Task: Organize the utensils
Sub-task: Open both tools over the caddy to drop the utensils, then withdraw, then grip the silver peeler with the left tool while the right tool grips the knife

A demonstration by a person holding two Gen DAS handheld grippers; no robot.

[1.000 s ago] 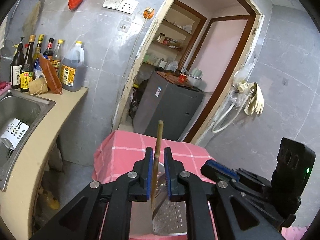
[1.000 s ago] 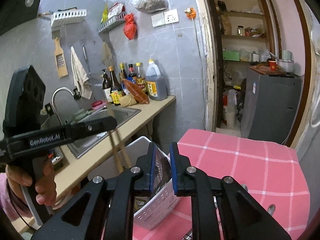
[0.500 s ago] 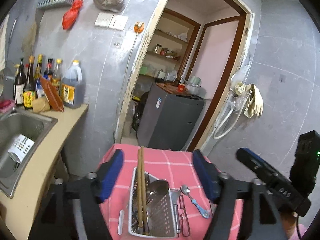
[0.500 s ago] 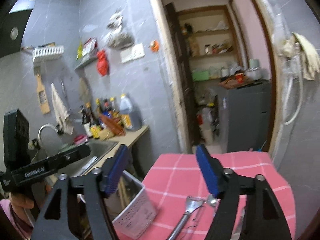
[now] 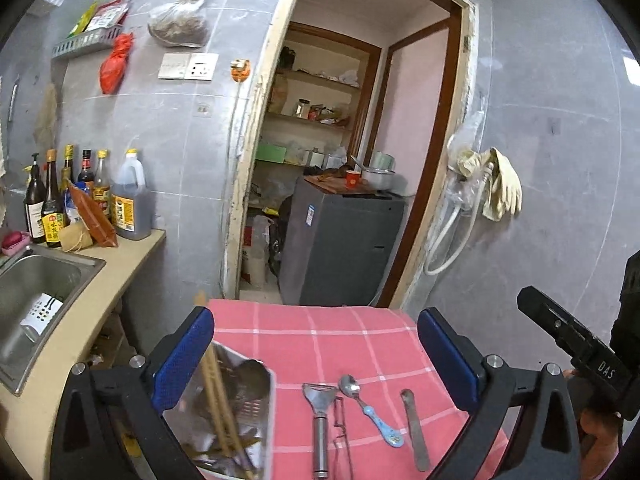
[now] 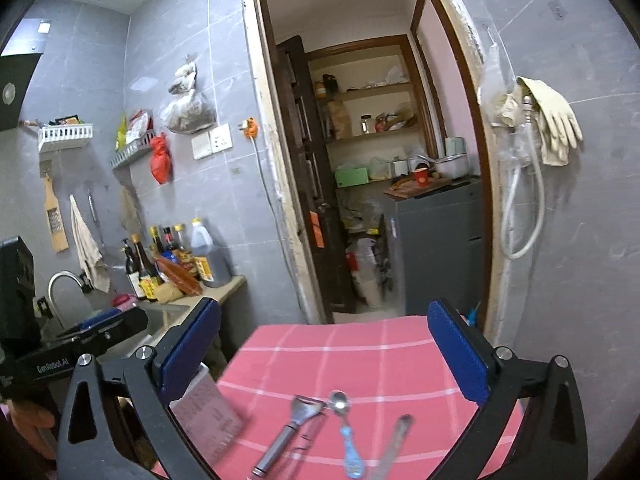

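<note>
A white perforated utensil holder (image 5: 240, 412) stands at the near left corner of the surface (image 5: 320, 332), which is covered by a pink checked cloth. Wooden chopsticks (image 5: 218, 404) lean inside it beside a dark spoon or ladle. Just right of the holder, flat on the cloth, lie a metal peeler (image 5: 319, 420), a thin clip-like piece touching its right side, a spoon with a blue patterned handle (image 5: 370, 408) and a plain flat metal utensil (image 5: 414, 428). From the right wrist view the same row shows blurred: peeler (image 6: 288, 436), spoon (image 6: 346, 436) and flat piece (image 6: 394, 444), with the holder (image 6: 208, 416) at the left.

The left tool (image 5: 316, 356) is released, its blue-padded jaws opening wide with nothing pressed between them; the holder sits under its left finger. The right tool (image 6: 326, 354) is likewise released and opening, gripping nothing.

Readable writing: "GenRobot.AI" on the body of the left tool seen from the right wrist, "DAS" on the right tool seen from the left wrist. Bottle labels are too small to read.

To the left a beige counter carries a steel sink (image 5: 36, 292) and a cluster of sauce bottles (image 5: 84, 200) with a large jug. Ahead, a doorway opens on shelves and a grey appliance (image 5: 340, 244). Rubber gloves (image 5: 500, 188) and a white hose hang on the right wall
</note>
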